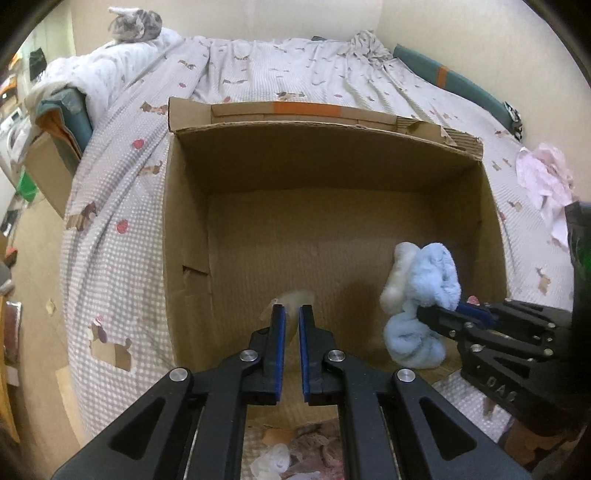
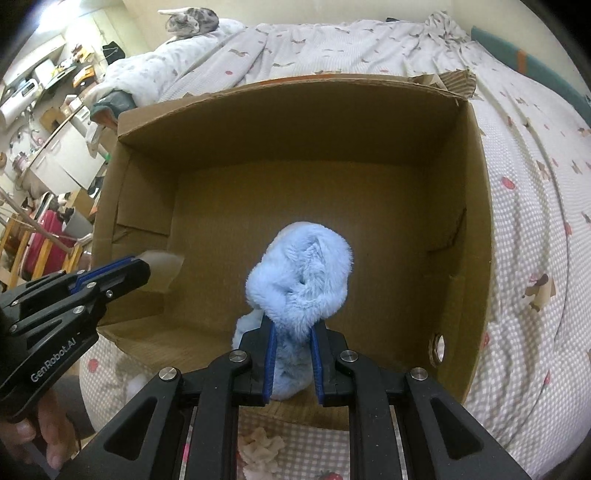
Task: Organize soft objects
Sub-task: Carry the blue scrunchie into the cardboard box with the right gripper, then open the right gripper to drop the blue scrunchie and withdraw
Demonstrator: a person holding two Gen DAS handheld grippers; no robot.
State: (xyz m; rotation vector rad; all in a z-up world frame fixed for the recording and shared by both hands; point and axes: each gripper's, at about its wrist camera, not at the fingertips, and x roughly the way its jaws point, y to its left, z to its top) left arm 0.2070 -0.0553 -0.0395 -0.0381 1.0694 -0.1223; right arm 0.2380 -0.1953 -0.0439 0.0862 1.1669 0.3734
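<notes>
An open cardboard box (image 1: 184, 229) stands on the bed; it also shows in the right wrist view (image 2: 476, 229). My right gripper (image 2: 292, 332) is shut on a fluffy light-blue plush item (image 2: 299, 269) and holds it over the box's near right part; the plush also shows in the left wrist view (image 1: 424, 291), with the right gripper (image 1: 450, 314) beside it. My left gripper (image 1: 291, 314) is nearly shut on a thin pale, translucent soft piece (image 1: 295, 301) over the box's near left part. In the right wrist view the left gripper (image 2: 146, 266) holds the pale piece (image 2: 164, 269).
A patterned checked bedspread (image 1: 122, 192) covers the bed. A grey-white soft toy (image 1: 135, 24) lies on the pillow at the back left. A pink cloth (image 1: 546, 177) lies right of the box. Small white and pink soft items (image 1: 273, 458) lie in front of the box.
</notes>
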